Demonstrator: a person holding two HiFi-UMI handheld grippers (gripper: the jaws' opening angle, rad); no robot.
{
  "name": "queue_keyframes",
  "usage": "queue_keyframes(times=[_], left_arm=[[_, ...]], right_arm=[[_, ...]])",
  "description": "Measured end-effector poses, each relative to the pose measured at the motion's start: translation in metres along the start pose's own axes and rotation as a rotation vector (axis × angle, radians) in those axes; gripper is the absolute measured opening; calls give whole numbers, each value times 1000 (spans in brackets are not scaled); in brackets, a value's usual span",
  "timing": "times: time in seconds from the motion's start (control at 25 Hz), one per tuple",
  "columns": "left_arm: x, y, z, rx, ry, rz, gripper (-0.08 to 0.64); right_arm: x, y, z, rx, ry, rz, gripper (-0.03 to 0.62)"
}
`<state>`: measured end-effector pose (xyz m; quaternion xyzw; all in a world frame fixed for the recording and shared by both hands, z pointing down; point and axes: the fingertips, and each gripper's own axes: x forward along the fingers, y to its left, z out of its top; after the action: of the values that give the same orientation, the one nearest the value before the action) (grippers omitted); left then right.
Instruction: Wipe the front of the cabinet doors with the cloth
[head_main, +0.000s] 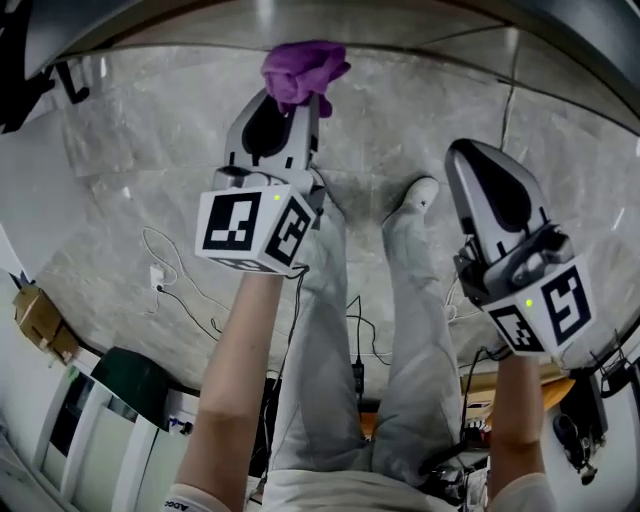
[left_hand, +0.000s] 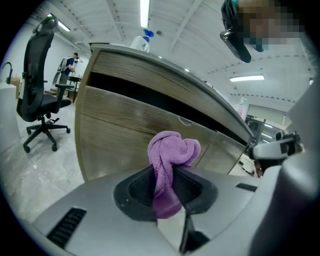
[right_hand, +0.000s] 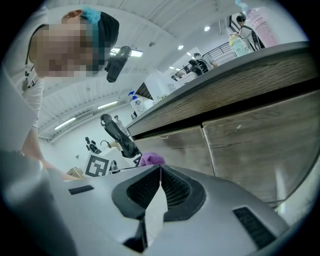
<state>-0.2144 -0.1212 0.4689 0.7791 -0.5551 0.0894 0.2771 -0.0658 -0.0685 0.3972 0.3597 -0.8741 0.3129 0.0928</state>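
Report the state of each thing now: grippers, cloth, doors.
Left gripper: shut on cloth.
Right gripper: shut, empty.
Cloth: bunched, top poking past the jaws; contact with the doors cannot be told.
Doors: closed.

ahead: cabinet doors (left_hand: 117, 135) | above: countertop (left_hand: 165, 70) overhang | left: office chair (left_hand: 37, 65), well apart
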Motion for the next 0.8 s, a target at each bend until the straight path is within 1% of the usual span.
queue_keyframes(times=[0.24,0.36,0.48,0.68,0.8], left_arm=[[54,-80,-34,76,56,-126,84],[75,-109,-44,84,82,-174,84],[92,-117,-46,58,86,-176,84],[107,-105,-43,1,70,-139,84],[105,-102,-43,7,64,-134,84]], right_arm=[[-36,-42,-12,46,-13,-46,29],[-50,-58,-18,70,-19,-66,29],[-55,-66,-25,78,-16,-70,29],[-57,-74,-36,76,-13,-87,29],[-61,-73,-41,78,-22,-93,29]])
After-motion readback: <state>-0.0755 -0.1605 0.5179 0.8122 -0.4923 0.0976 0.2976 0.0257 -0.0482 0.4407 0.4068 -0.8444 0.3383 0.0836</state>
